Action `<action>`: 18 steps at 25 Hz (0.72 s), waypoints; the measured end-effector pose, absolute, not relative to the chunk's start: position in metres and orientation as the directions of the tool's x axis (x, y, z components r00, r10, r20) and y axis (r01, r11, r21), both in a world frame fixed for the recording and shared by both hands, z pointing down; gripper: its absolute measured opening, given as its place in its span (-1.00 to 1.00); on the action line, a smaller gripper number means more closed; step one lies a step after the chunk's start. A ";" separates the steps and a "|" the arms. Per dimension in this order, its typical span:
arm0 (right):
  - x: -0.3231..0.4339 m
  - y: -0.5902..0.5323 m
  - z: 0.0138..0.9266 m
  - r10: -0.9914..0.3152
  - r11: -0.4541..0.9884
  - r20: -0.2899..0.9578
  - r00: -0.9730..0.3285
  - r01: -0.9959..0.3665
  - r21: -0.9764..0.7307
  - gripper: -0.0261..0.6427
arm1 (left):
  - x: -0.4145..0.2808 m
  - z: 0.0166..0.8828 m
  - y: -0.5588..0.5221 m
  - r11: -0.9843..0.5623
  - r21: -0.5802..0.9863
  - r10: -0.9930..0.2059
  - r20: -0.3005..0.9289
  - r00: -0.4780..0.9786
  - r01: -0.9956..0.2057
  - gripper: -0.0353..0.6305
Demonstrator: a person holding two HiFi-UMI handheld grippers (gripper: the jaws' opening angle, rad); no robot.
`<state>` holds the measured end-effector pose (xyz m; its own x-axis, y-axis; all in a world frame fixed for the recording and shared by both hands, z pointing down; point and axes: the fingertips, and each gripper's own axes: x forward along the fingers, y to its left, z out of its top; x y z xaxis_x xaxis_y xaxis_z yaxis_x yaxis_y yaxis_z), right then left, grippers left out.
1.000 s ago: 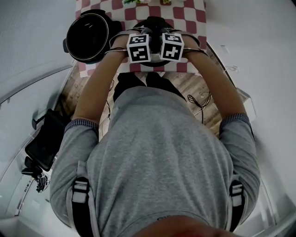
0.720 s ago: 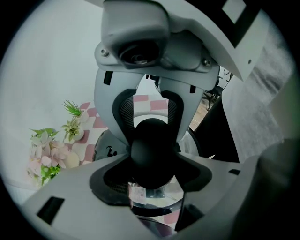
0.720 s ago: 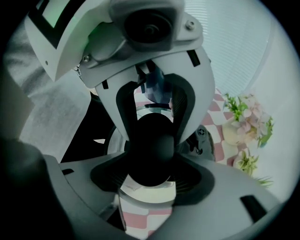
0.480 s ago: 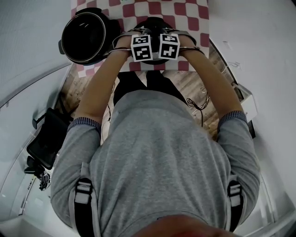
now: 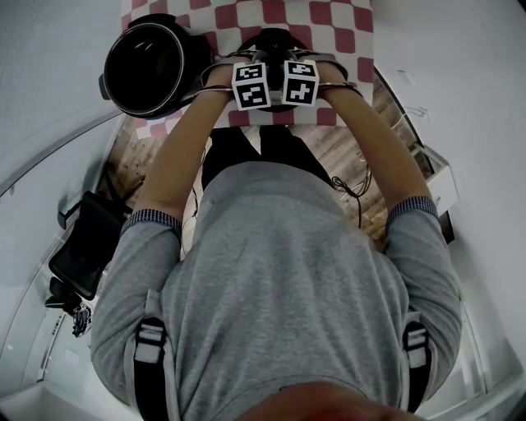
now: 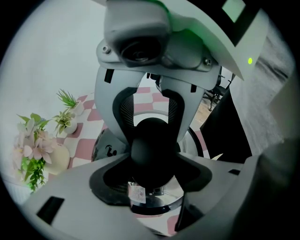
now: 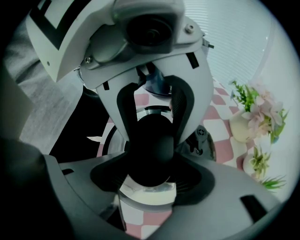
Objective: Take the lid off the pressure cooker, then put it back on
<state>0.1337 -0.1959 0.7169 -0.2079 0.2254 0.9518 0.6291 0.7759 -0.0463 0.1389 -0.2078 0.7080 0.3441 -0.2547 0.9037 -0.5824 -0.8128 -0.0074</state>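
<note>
The pressure cooker pot point(image 5: 146, 67) stands open and lidless on the red-and-white checkered cloth point(image 5: 333, 25), at the upper left of the head view. To its right, both grippers meet over the lid point(image 5: 275, 43), which is mostly hidden under their marker cubes. In the left gripper view, my left gripper point(image 6: 152, 171) is shut on the lid's black knob point(image 6: 153, 147), with the steel lid point(image 6: 157, 206) below it. From the opposite side, my right gripper point(image 7: 151, 171) is shut on the same knob point(image 7: 152, 145). The lid hangs over the cloth beside the pot.
Small vases of flowers and green sprigs point(image 6: 35, 150) point(image 7: 260, 117) stand on the cloth beyond the lid. A black chair point(image 5: 82, 247) sits on the floor at the person's left. Cables trail over the wooden floor point(image 5: 353, 177) near the table's edge.
Both grippers have sunk together with the lid toward the cloth. In the head view the open pot has drifted a little to the left.
</note>
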 end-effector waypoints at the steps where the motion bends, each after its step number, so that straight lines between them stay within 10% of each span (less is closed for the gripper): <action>1: 0.133 -0.196 0.717 0.226 0.776 0.952 -0.206 0.629 -0.048 -0.03 | 0.139 0.708 -0.208 -0.812 -0.008 -0.258 0.902 0.347 -0.583 0.02; 18: 0.137 -0.202 0.653 0.218 0.841 0.904 -0.367 0.541 0.017 0.15 | 0.122 0.641 -0.206 -0.601 -0.056 -0.547 0.757 0.359 -0.797 0.09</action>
